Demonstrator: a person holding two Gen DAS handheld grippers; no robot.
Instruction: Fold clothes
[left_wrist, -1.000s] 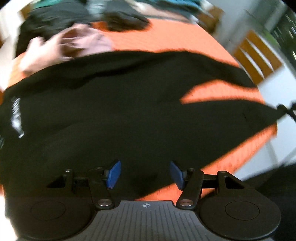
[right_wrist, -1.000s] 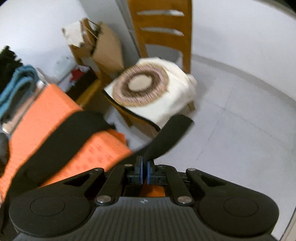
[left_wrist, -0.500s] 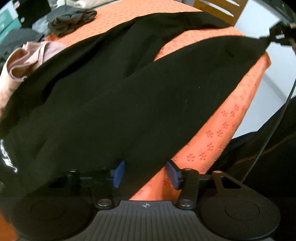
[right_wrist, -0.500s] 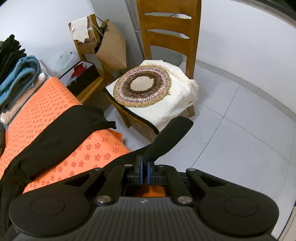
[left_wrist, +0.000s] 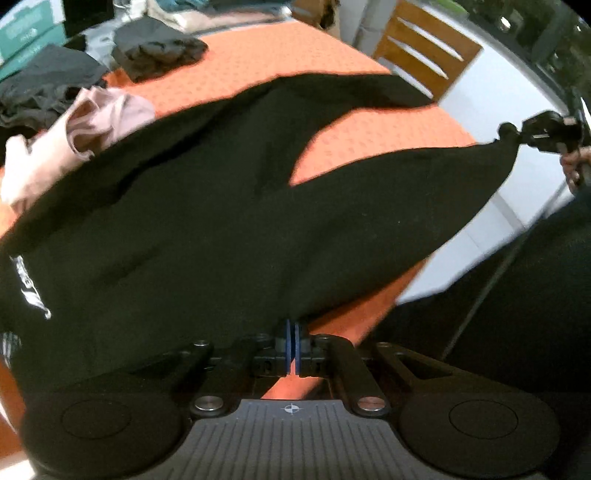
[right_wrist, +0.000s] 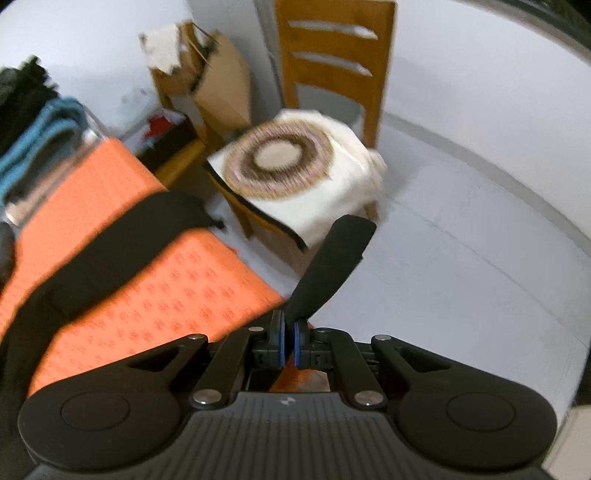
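A black garment (left_wrist: 207, 221) with white lettering at its left lies spread over the orange-covered table (left_wrist: 369, 122). My left gripper (left_wrist: 293, 345) is shut on the garment's near edge. My right gripper (right_wrist: 289, 341) is shut on the garment's far corner, and a black strip of cloth (right_wrist: 332, 266) sticks up past the fingers. In the left wrist view the right gripper (left_wrist: 513, 134) holds that corner stretched out past the table's right edge. A second black part (right_wrist: 122, 243) lies across the orange cloth.
A pink garment (left_wrist: 85, 125) and dark crumpled clothes (left_wrist: 155, 51) lie at the table's far left. A wooden chair (right_wrist: 332, 92) with a white cushion and round mat stands beyond the table's corner. Folded blue and black clothes (right_wrist: 33, 129) are stacked at the left. White floor lies to the right.
My left gripper has shut on the garment's near edge; it was open before. The garment's near part is now lifted and stretched between both grippers. My right gripper stays shut.
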